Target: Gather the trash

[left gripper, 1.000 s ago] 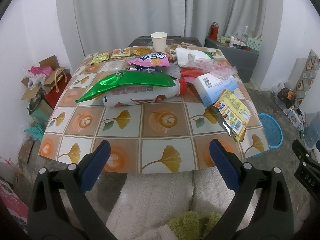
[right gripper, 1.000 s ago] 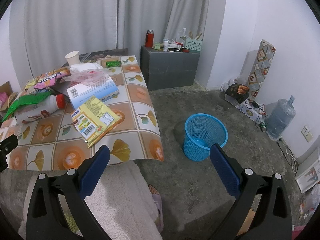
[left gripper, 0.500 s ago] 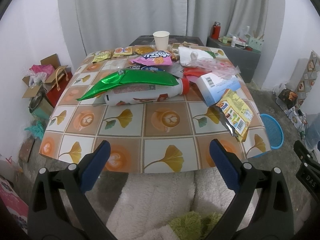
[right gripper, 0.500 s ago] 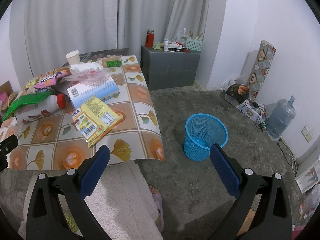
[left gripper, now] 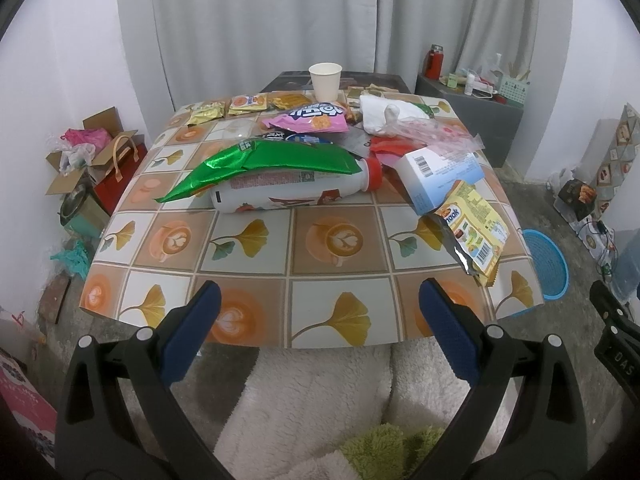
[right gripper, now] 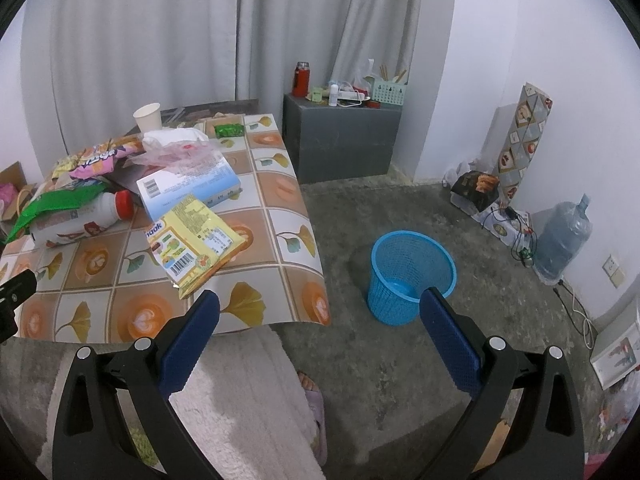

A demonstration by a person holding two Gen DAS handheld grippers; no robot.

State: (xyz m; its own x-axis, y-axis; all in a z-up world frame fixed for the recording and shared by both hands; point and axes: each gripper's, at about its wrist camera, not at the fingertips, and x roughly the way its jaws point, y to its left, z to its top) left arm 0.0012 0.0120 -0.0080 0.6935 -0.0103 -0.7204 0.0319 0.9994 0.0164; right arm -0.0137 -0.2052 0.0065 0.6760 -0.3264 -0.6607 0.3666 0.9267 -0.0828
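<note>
The worktop [left gripper: 340, 240], covered in a tiled ginkgo-leaf cloth, fills my left wrist view from 9 to 3 o'clock. My left hand-held gripper [left gripper: 320, 320] hangs over its near edge, fingers spread wide and holding nothing. My right hand-held gripper [right gripper: 320, 320] is likewise spread and empty, above the floor beside the worktop's right corner. The blue basket [right gripper: 412, 276] stands upright on the concrete floor, at about 1 o'clock from my right hand-held gripper and well apart from the worktop. The trash lies in a heap on the worktop's far half. A white bottle [left gripper: 280, 194] with a red cap lies on its side, a green foil wrapper [left gripper: 260, 168] draped over it. At 2 o'clock a pale blue box [left gripper: 436, 176] lies flat, and a yellow snack packet [left gripper: 476, 232] leans on its near edge. A pink snack bag [left gripper: 312, 118] lies behind the bottle. A paper cup [left gripper: 325, 80] stands upright at 12 o'clock.
</note>
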